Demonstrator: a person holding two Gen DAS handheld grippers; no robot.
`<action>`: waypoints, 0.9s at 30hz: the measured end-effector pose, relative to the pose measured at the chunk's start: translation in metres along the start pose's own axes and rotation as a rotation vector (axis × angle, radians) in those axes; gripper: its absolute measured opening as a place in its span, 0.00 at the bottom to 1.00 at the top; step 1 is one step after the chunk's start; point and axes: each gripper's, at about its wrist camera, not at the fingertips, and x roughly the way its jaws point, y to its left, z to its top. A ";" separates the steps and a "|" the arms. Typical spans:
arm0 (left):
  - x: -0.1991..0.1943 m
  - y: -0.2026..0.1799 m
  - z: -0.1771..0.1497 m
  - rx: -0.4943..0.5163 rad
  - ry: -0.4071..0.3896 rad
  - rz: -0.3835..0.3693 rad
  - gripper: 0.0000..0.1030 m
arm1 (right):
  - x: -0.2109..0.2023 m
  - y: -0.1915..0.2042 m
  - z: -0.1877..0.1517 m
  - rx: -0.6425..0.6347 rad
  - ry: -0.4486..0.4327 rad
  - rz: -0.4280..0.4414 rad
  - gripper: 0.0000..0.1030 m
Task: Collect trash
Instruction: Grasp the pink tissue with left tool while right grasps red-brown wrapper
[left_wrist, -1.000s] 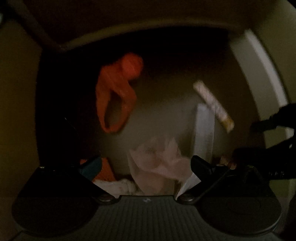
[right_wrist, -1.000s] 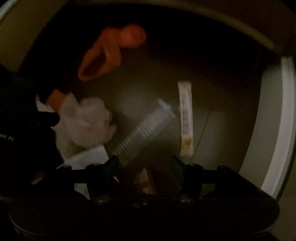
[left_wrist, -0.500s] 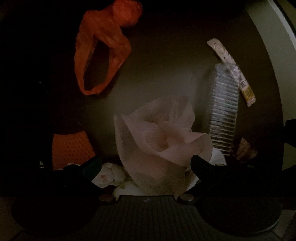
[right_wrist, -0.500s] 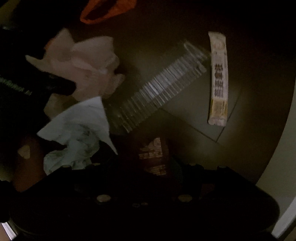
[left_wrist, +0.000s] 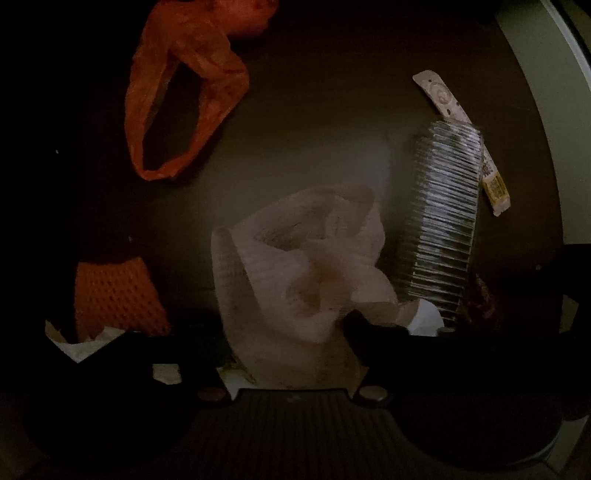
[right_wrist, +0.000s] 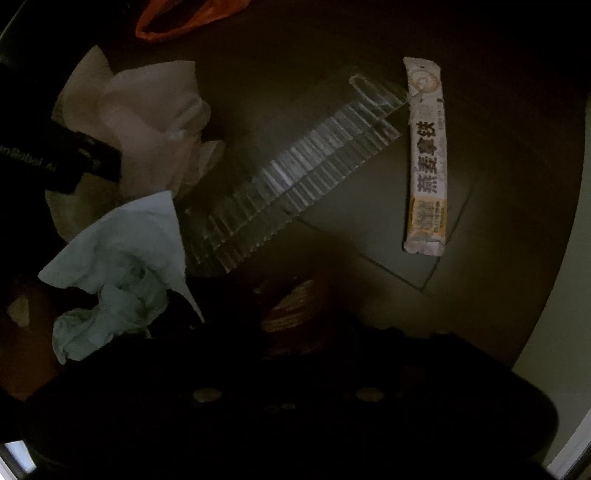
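From my left wrist camera, in very dim light: the left gripper (left_wrist: 284, 328) points down onto a dark table (left_wrist: 314, 122), its jaws having just been closing around a crumpled pinkish paper towel (left_wrist: 299, 266). The right finger presses into the towel's side; the left finger is lost in shadow, so I cannot confirm the grip from that side. Far left lies an orange plastic bag (left_wrist: 184, 85); near left, an orange mesh piece (left_wrist: 114, 299) is cut off by darkness. To the right, a ribbed clear plastic cup (left_wrist: 443, 218) lies on its side, covering part of a long sachet (left_wrist: 495, 184).

From my right wrist camera: the right gripper (right_wrist: 284, 332) is nearly black against the table, its fingers impossible to make out. Its jaws have just been closing, with a brownish wrapper (right_wrist: 291, 306) showing between them; contact is unclear. A pale crumpled tissue (right_wrist: 118, 273) sits near left, the cup just beyond, the sachet far right.
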 end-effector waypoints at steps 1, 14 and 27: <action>-0.001 0.000 0.000 -0.003 -0.002 0.004 0.43 | 0.000 0.001 -0.001 0.004 0.005 -0.003 0.28; -0.028 0.017 0.002 -0.065 -0.070 -0.040 0.08 | -0.045 -0.015 -0.005 0.058 -0.048 0.004 0.23; -0.123 0.031 0.009 -0.143 -0.238 -0.035 0.03 | -0.160 -0.013 0.015 0.115 -0.355 0.009 0.23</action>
